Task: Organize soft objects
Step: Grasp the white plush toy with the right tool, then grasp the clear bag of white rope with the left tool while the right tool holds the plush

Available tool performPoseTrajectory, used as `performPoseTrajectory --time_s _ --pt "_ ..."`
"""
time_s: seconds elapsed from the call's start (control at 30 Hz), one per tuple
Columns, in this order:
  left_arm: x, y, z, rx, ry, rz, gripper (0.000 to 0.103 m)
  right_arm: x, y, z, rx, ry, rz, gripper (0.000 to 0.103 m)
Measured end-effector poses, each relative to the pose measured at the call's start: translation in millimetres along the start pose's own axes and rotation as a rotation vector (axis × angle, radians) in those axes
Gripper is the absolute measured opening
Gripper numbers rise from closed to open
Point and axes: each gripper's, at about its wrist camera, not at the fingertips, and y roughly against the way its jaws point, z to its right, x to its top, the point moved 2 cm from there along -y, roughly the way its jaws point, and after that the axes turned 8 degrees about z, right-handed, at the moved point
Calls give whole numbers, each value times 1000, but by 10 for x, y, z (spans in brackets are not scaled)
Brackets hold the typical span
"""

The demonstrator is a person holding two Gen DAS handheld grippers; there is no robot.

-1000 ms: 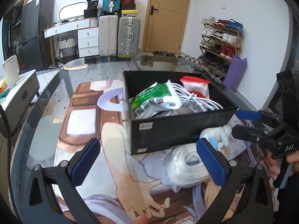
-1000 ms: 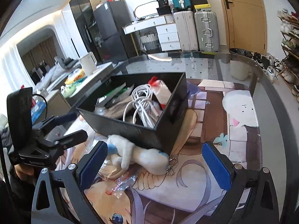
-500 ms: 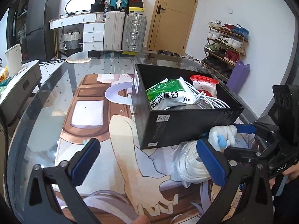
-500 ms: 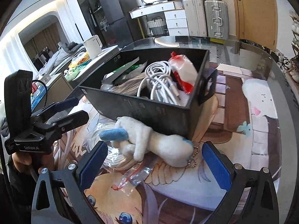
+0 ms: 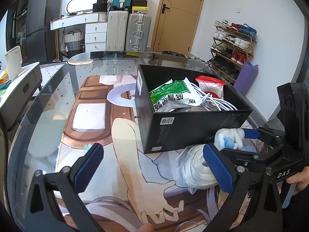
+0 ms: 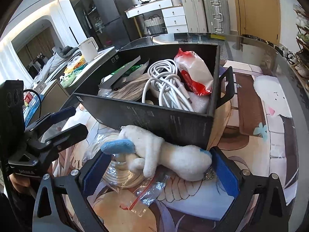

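So the white plush toy with blue ear and tail bits (image 6: 170, 154) is lying on the printed anime-art mat (image 6: 251, 104) covering the glass counter (image 5: 48, 100), pressed right up against the near wall of the black cardboard box (image 6: 154, 119). The right gripper (image 6: 158, 171) is spread wide open around it, one blue pad (image 6: 96, 170) by the blue ear end and the other at the toy's far end, not squeezing it. Part of the toy lies over a coil of white cord in a clear zip bag (image 6: 123, 177).

From the other side you see the same plush toy (image 5: 229, 138) poking out past the box corner, next to the bagged cord coil (image 5: 197, 166).

The left gripper (image 5: 152, 170) hangs open over the mat, nothing between its pads, just beside the coil.

Inside the box (image 5: 193, 127) there's a green and white snack packet (image 5: 171, 96), a bundle of white cable (image 6: 166, 85) and a red and white plastic pouch (image 6: 193, 73).

Further back, silver suitcases (image 5: 127, 31) and a shoe rack (image 5: 231, 42) stand along the wall.
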Motion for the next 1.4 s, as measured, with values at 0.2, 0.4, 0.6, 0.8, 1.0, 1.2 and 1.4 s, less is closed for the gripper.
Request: performPoseTrajectory --time_s 0.2,0.4,0.6,0.8,1.0,1.2,1.4 --pt "-3 -4 0 0 -2 -2 103 -67 105 72 3 -20 21 100" --pt "-12 -13 3 4 -9 -5 103 -105 121 109 10 -31 20 94" --pt "-14 -15 6 2 -7 -8 103 -102 94 52 -27 -24 27 94" --pt "-13 -9 5 1 -5 -11 103 -147 161 110 -8 -32 39 85" --pt "-16 -16 21 6 -16 -20 103 -198 324 199 1 -54 68 83" --pt "-53 -23 162 -13 -63 -61 103 -279 535 318 2 -50 95 83" --pt "-87 -41 426 -82 -98 -106 103 -317 664 458 14 -77 114 83"
